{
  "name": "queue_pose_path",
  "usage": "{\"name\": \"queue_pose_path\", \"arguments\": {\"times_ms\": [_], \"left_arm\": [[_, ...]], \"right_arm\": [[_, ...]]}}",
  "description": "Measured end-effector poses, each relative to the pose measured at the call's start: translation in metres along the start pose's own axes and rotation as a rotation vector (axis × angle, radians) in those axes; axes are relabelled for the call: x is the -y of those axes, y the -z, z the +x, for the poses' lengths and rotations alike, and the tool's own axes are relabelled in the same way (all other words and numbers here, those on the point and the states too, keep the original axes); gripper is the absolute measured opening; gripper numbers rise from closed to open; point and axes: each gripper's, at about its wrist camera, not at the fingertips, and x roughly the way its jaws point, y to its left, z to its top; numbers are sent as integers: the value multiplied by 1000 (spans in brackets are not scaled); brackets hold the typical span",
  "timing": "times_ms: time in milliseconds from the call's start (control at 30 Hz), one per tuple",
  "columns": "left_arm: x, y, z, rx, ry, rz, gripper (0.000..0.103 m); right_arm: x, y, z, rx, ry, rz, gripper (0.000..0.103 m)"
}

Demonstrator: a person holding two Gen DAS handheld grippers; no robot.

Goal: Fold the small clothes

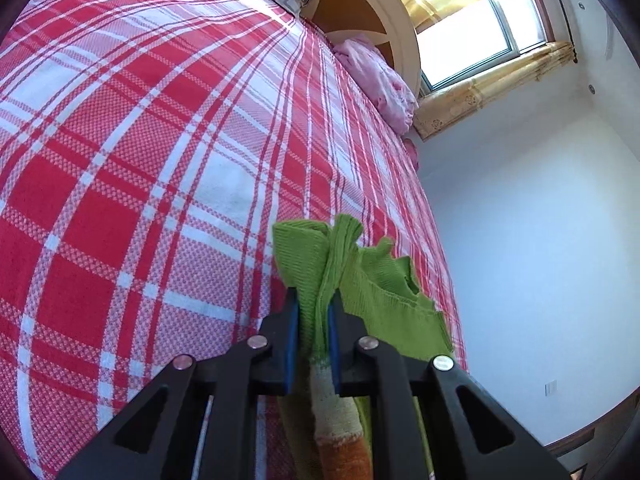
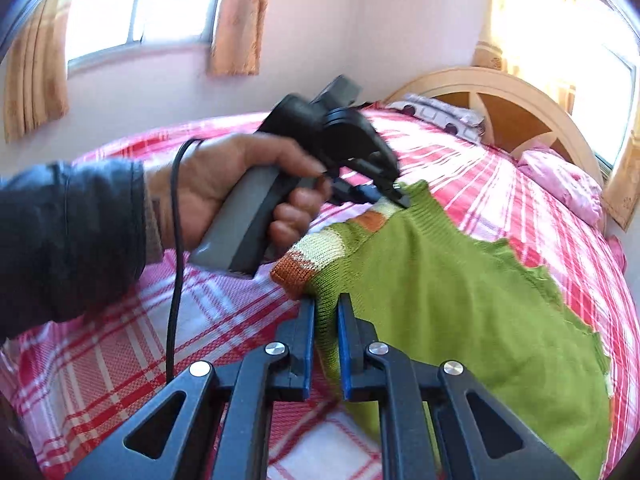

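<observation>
A small green knit sweater point(image 2: 448, 288) with orange and cream stripes is held above the red plaid bed cover point(image 2: 120, 344). My right gripper point(image 2: 326, 304) is shut on its near edge beside the striped cuff. My left gripper point(image 2: 394, 196), seen in the right wrist view with the hand that holds it, is shut on the far edge. In the left wrist view my left gripper point(image 1: 314, 300) pinches a bunched fold of the green sweater point(image 1: 360, 276) over the bed cover point(image 1: 140, 140).
The bed has a round wooden headboard point(image 2: 512, 92) with a grey patterned pillow point(image 2: 436, 114) and crumpled pink cloth point(image 2: 560, 184) beside it. Curtained windows point(image 2: 136, 8) and white walls surround the bed. A black cable point(image 2: 176, 264) hangs from the left gripper.
</observation>
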Motion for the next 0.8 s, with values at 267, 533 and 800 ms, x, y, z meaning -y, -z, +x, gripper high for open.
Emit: {"name": "queue_pose_path", "arguments": {"times_ms": [267,533,800], "left_arm": [[48,-4,-4,30,29,41,13],[96,-7,16,45,53,61,13],[146,2,53,9,69,122,13]], "right_arm": [[53,1,-38,66,-25,163,9],[103,16,-68,110,-64,321,9],[149,43,-94,134,-87,452,8]]}}
